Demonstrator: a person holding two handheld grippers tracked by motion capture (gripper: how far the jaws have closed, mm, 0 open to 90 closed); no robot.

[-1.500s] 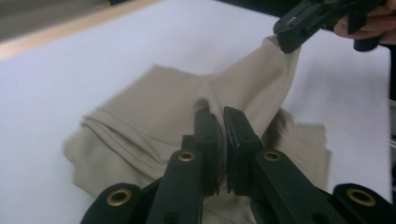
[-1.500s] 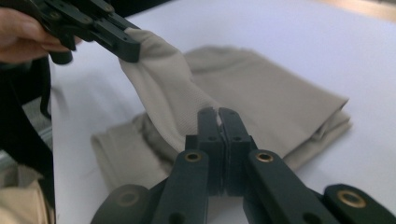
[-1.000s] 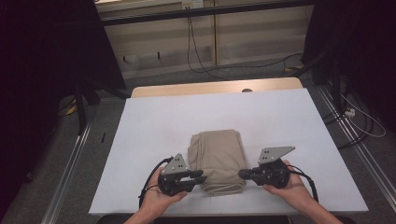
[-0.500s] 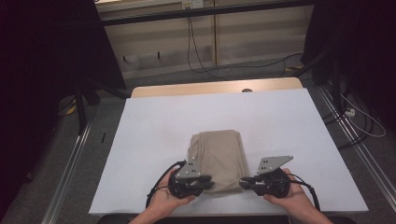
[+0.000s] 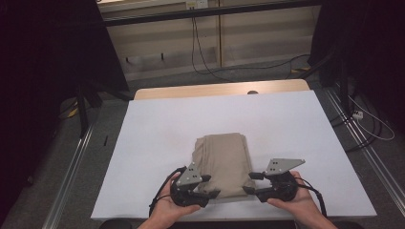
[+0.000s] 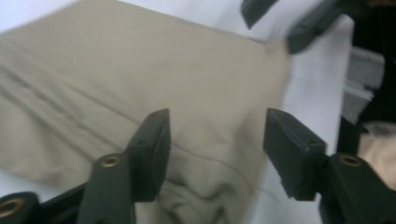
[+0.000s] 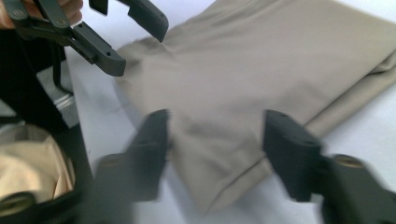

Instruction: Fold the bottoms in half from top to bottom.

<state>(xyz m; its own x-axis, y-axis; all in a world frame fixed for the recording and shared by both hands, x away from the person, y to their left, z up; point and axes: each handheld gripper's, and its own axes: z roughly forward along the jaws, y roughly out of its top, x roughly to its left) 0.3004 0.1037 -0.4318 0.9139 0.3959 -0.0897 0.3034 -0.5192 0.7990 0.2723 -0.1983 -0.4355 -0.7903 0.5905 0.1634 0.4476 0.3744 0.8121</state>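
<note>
A folded tan cloth (image 5: 223, 164) lies near the table's (image 5: 143, 143) near edge. The left gripper (image 5: 213, 186) and right gripper (image 5: 250, 182) flank its near corners, jaws spread wide, gripping nothing — the next fold looks unstarted.

Cloth: a folded beige woven cloth (image 6: 140, 84) is lying flat across most of the frame, wrinkling near the bottom between the jaws.
Left tongs: the black two-jaw left tongs (image 6: 217, 140) are standing wide apart, one jaw lying over the cloth, the other hanging over its edge and the bench just beside it.
Bench: the white bench surface (image 6: 313, 93) is showing along the cloth's far edge.
Right tongs: the black right tongs (image 6: 275, 21) are reaching in at the top, jaws parted, one tip just beside the cloth's corner.
</note>
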